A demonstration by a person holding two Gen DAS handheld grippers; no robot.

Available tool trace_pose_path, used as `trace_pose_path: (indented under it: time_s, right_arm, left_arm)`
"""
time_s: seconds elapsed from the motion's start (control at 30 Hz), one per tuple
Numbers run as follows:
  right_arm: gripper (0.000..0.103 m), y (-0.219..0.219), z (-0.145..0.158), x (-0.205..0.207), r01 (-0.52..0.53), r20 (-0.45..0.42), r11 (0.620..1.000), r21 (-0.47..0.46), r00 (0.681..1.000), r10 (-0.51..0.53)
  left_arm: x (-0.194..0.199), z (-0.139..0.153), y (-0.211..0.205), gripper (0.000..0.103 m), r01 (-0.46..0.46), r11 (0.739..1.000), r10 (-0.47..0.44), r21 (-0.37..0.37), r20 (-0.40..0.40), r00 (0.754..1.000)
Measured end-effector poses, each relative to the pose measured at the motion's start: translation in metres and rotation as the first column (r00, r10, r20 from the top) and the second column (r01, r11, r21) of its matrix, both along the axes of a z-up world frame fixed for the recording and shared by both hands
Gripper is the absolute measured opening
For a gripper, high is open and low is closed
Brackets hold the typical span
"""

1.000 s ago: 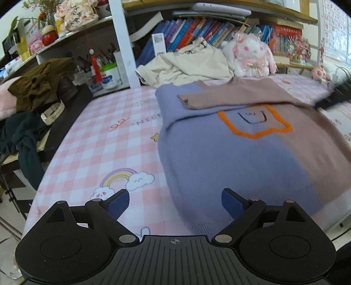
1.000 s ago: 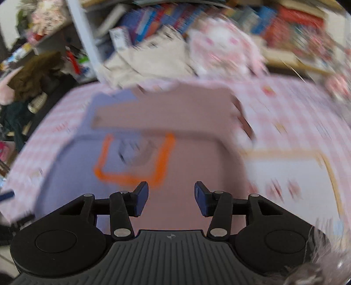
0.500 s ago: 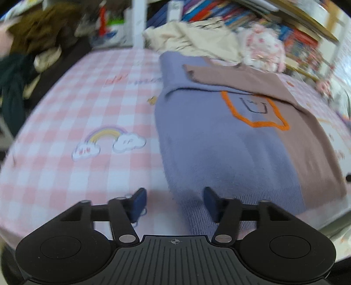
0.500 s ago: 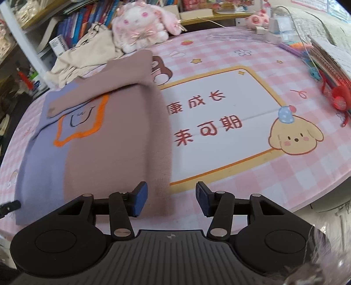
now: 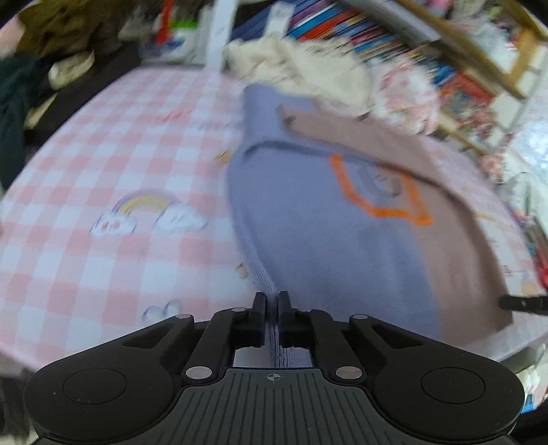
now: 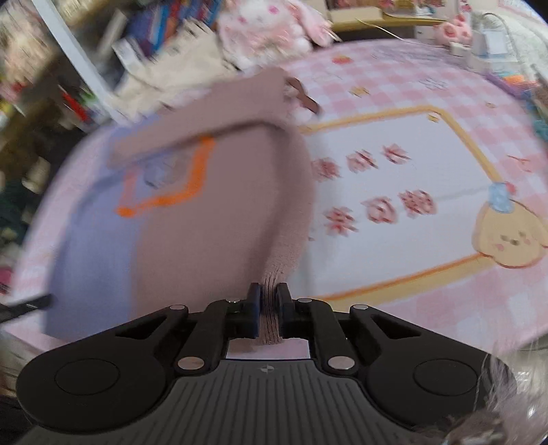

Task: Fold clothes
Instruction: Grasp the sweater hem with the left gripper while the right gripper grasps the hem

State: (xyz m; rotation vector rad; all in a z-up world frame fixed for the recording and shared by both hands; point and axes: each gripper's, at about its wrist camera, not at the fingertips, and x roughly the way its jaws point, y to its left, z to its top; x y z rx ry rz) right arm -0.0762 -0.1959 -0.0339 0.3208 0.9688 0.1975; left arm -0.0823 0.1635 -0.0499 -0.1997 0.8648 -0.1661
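— Left gripper first: how do the jaws stand?

— Pinched nearly together on the lavender hem corner of the sweater, with ribbed knit bunched between the fingers. The right gripper is closed the same way on the mauve hem corner, cloth filling the gap between its fingers.

— Where does the sweater lie?

— Flat on the pink checked tablecloth, hem toward the cameras at the near table edge, its mauve sleeve folded across the chest above the orange-outlined patch.

— Room to move?

— Left of the sweater the cloth is bare out past the rainbow print. To the right, the printed panel with the puppy lies open. At the far edge a cream garment touches the sweater's shoulder, with a plush bunny just beside it and bookshelves behind. Cables and a power strip sit at the far right corner. Dark clothes are heaped past the table's left side.

— And against half a second ago?

— Both grippers were open then, straddling the hem corners without holding; now each has clamped down. Both views are more blurred than before, and the hem at each grip rises off the cloth where it lay flat
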Motion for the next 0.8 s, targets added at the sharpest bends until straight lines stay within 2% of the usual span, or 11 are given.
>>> trace_pose_path:
  time_s: [0.1,0.13,0.27,0.4,0.6,0.63,0.67,0.7,0.8]
  right_arm:
    - [0.01,-0.003,0.008,0.002,-0.027,0.017,0.995,0.098,1.0,0.026]
    - [0.01,-0.003,0.006,0.005,-0.021,0.0,0.997,0.079,1.0,0.021]
    - [0.015,-0.009,-0.006,0.008,0.016,-0.063,0.997,0.072,0.998,-0.012]
    - [0.017,-0.017,-0.014,0.008,0.042,-0.094,0.994,0.097,0.995,-0.033]
    - [0.017,-0.013,-0.021,0.011,0.036,-0.12,0.992,0.122,0.993,-0.021]
    - [0.017,-0.011,-0.021,0.011,0.03,-0.122,0.992,0.119,0.992,-0.015]
    - [0.016,-0.01,-0.022,0.012,0.024,-0.123,0.993,0.114,0.992,-0.01]
    - [0.012,-0.009,-0.021,0.012,0.021,-0.116,0.995,0.1,0.993,-0.01]
    - [0.011,-0.005,-0.007,0.008,0.005,-0.039,0.998,0.059,0.999,-0.003]
  left_arm:
    - [0.003,0.001,-0.004,0.008,0.012,1.0,-0.012,0.014,-0.017,1.0]
    - [0.004,-0.001,-0.002,0.011,-0.001,1.0,0.001,0.01,-0.032,0.999]
    - [0.006,-0.011,0.014,0.014,-0.072,0.995,0.063,-0.072,-0.119,0.991]
    - [0.006,-0.02,0.025,0.016,-0.094,0.983,0.063,-0.161,-0.189,0.98]
    - [0.009,-0.024,0.027,0.017,-0.111,0.972,0.07,-0.208,-0.196,0.978]
    - [0.011,-0.024,0.026,0.014,-0.112,0.972,0.071,-0.208,-0.195,0.978]
    - [0.011,-0.023,0.026,0.007,-0.109,0.973,0.069,-0.204,-0.191,0.979]
    - [0.011,-0.022,0.025,0.005,-0.104,0.975,0.066,-0.198,-0.186,0.98]
    - [0.012,-0.018,0.023,0.004,-0.089,0.979,0.058,-0.181,-0.171,0.984]
